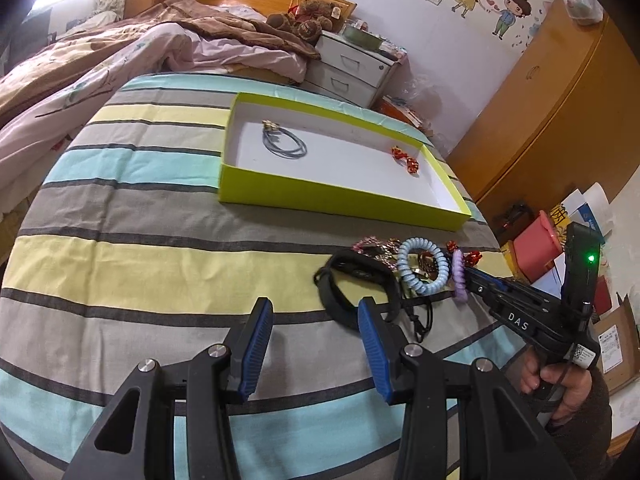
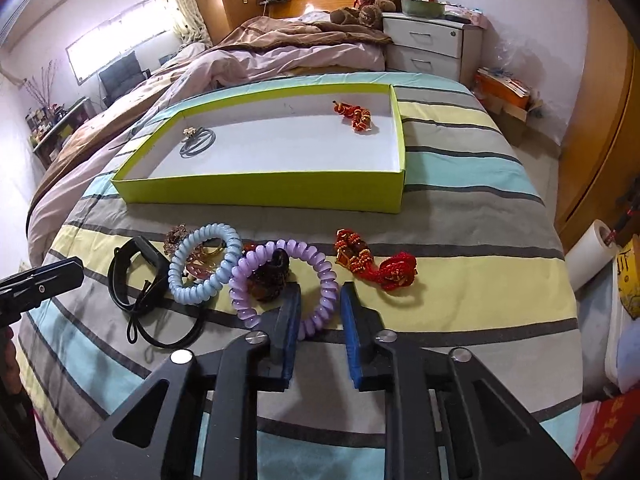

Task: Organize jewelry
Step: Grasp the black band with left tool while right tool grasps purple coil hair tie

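Observation:
A lime-green box lid point(image 1: 320, 192) point(image 2: 256, 192) lies on the striped bedspread; inside are a grey cord bracelet point(image 1: 284, 145) point(image 2: 197, 141) and a red beaded piece point(image 1: 406, 159) point(image 2: 354, 114). In front lie a black wristband point(image 1: 352, 280) point(image 2: 132, 276), a light-blue spiral hair tie point(image 1: 422, 266) point(image 2: 204, 262), a purple spiral hair tie point(image 2: 286, 284) point(image 1: 460, 276) and a red beaded bracelet point(image 2: 374, 260). My right gripper point(image 2: 320, 308) is open, its jaws straddling the purple tie's near edge. My left gripper point(image 1: 316, 324) is open and empty beside the wristband.
A rumpled duvet point(image 2: 256, 52) covers the far bed. A white drawer unit point(image 2: 428, 46) stands at the back. A wooden wardrobe point(image 1: 552, 92) is on the right. Boxes and bags point(image 1: 560, 240) sit past the bed's right edge.

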The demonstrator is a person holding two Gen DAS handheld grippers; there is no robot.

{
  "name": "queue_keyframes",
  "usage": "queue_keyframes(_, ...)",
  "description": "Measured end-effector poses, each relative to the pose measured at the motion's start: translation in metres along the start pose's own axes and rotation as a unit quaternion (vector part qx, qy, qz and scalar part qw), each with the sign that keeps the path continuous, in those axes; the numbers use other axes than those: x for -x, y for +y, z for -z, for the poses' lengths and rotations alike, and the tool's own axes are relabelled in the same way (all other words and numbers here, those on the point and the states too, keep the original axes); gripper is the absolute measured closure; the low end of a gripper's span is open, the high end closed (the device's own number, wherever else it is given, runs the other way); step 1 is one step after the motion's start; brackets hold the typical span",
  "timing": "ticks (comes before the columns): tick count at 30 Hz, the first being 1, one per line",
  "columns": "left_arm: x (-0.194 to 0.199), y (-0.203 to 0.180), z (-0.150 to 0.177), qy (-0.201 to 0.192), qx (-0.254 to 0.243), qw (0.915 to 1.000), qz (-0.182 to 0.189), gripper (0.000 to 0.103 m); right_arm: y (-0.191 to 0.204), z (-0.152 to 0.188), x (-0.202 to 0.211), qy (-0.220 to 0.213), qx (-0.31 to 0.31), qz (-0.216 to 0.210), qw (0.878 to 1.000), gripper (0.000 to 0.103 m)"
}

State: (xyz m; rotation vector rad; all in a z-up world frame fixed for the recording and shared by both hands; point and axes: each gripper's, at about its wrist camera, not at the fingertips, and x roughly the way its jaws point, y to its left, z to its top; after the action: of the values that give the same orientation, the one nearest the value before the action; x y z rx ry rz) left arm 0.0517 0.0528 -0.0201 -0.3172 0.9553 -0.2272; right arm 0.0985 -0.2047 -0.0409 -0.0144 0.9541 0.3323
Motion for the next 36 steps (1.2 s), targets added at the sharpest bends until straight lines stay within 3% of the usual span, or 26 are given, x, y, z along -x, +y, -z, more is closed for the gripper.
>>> queue_keyframes(18,-0.034,-0.024,-0.002,0.022,-0.002,0.9988,-0.045,0.059,-0.013,0.002,0.028,-0.056,-0.034,-0.015,0.998,0.094)
queue_keyframes(24,-0.041,-0.036,-0.004,0.027,-0.042,0.9958,-0.078,0.059,-0.012,0.004,0.042,-0.076,-0.035,-0.016,0.996,0.094)
queue_keyframes(32,-0.044,-0.034,-0.011,0.036,-0.073,0.9915,-0.101,0.082,-0.013,0.005,0.047,-0.084,-0.042,-0.021,0.995,0.094)
queue_keyframes(33,-0.044,-0.034,-0.012,0.037,-0.074,0.9915,-0.100,0.089,-0.013,0.005,0.048,-0.085,-0.042,-0.021,0.995,0.094)
queue_keyframes(36,-0.044,-0.033,-0.012,0.036,-0.079,0.9909,-0.103,0.094,-0.014,0.007,0.049,-0.086,-0.043,-0.022,0.995,0.094)
